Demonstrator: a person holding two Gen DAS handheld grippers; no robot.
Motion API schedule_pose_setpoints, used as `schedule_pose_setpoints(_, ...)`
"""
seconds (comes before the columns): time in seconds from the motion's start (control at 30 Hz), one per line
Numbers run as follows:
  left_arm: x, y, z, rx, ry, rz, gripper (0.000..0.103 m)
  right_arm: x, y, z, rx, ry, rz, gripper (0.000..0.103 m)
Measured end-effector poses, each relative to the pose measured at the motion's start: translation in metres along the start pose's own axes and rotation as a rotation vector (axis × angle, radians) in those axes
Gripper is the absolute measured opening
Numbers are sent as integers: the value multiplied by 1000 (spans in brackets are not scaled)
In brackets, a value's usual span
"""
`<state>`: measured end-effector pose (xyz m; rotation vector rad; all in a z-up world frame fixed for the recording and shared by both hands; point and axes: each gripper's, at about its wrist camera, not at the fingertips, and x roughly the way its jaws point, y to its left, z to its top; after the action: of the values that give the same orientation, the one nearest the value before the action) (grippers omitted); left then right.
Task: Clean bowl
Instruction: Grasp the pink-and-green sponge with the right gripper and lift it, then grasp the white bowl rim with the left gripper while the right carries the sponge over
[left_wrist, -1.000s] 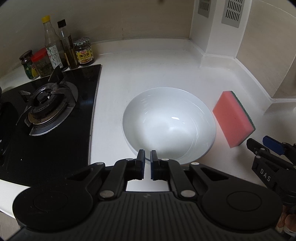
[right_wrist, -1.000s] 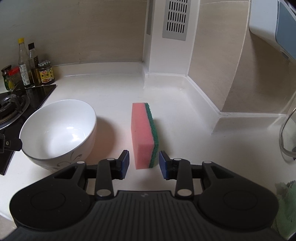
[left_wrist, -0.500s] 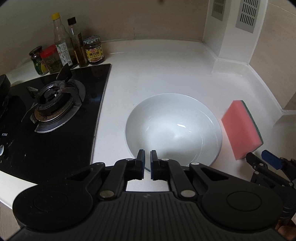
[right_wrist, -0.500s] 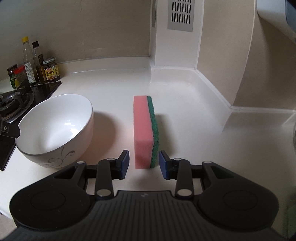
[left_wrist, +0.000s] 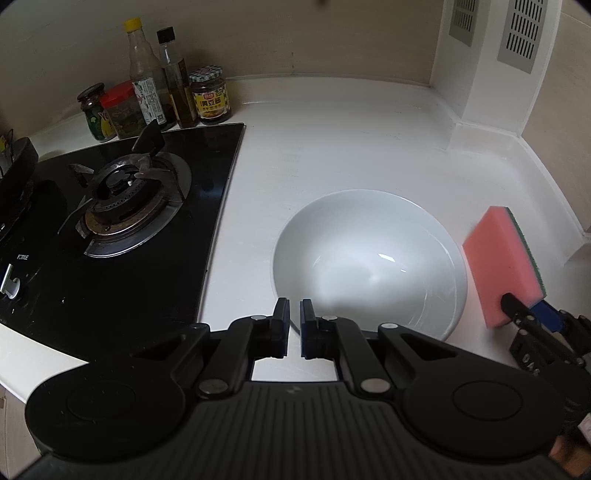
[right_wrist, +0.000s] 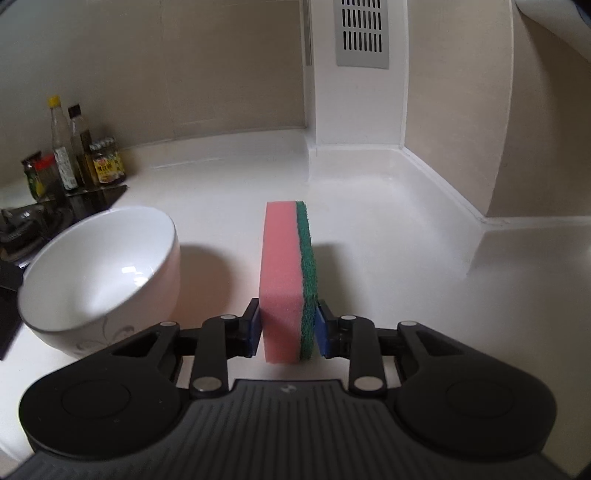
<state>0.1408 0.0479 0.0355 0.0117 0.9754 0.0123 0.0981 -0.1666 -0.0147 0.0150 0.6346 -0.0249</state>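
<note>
R hand-held gripper (right_wrist: 288, 328): jaws just closed, clamping sponge (right_wrist: 287, 280)
L hand-held gripper (left_wrist: 291, 326): shut on bowl (left_wrist: 369, 266) rim
Bowl: on counter (left_wrist: 332, 147)

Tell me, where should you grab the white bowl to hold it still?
Probably the near rim of the bowl, from above. It stands upright and open, its wall too wide to span, so only the thin rim fits. The left gripper, shut, hovers there; the right gripper has just closed on the sponge.

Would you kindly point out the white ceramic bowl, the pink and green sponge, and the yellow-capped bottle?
White ceramic bowl (left_wrist: 369, 258): left wrist view, inner bottom.
Pink and green sponge (right_wrist: 282, 273): right wrist view, pink foam face.
Yellow-capped bottle (left_wrist: 144, 81): left wrist view, clear body.
</note>
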Motion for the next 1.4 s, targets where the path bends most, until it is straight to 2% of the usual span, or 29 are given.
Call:
schedule_pose_setpoints(0.07,0,4,1,-7,-2,1,4,-8,-5,14,-42,-6,39,25)
schedule_pose_setpoints(0.2,1,14,3,-32,-3,-5,4,-36,-7,69,-206,16,247,25)
schedule_pose_setpoints(0.3,2,22,4,-52,-1,-12,4,-46,7,103,-315,115,406,25)
schedule_pose_setpoints(0.4,3,27,5,-71,-2,-32,4,-37,30,120,-414,236,460,25)
schedule_pose_setpoints(0.63,-1,29,13,-81,-28,-80,4,10,99,132,-685,505,462,25)
schedule_pose_setpoints(0.73,-3,31,19,-91,-47,-120,4,19,118,123,-793,571,453,25)
schedule_pose_setpoints(0.83,-2,35,28,-117,-51,-190,4,28,133,120,-880,630,454,25)
schedule_pose_setpoints(1.03,8,30,41,-121,-50,-269,4,35,147,113,-983,663,451,25)
schedule_pose_setpoints(1.13,21,27,45,-121,-16,-317,4,39,151,116,-1006,675,463,25)
schedule_pose_setpoints(1.2,35,23,46,-119,34,-317,4,40,151,119,-1009,680,493,25)
schedule_pose_setpoints(1.4,50,17,47,-94,79,-294,3,40,148,127,-990,636,541,26)
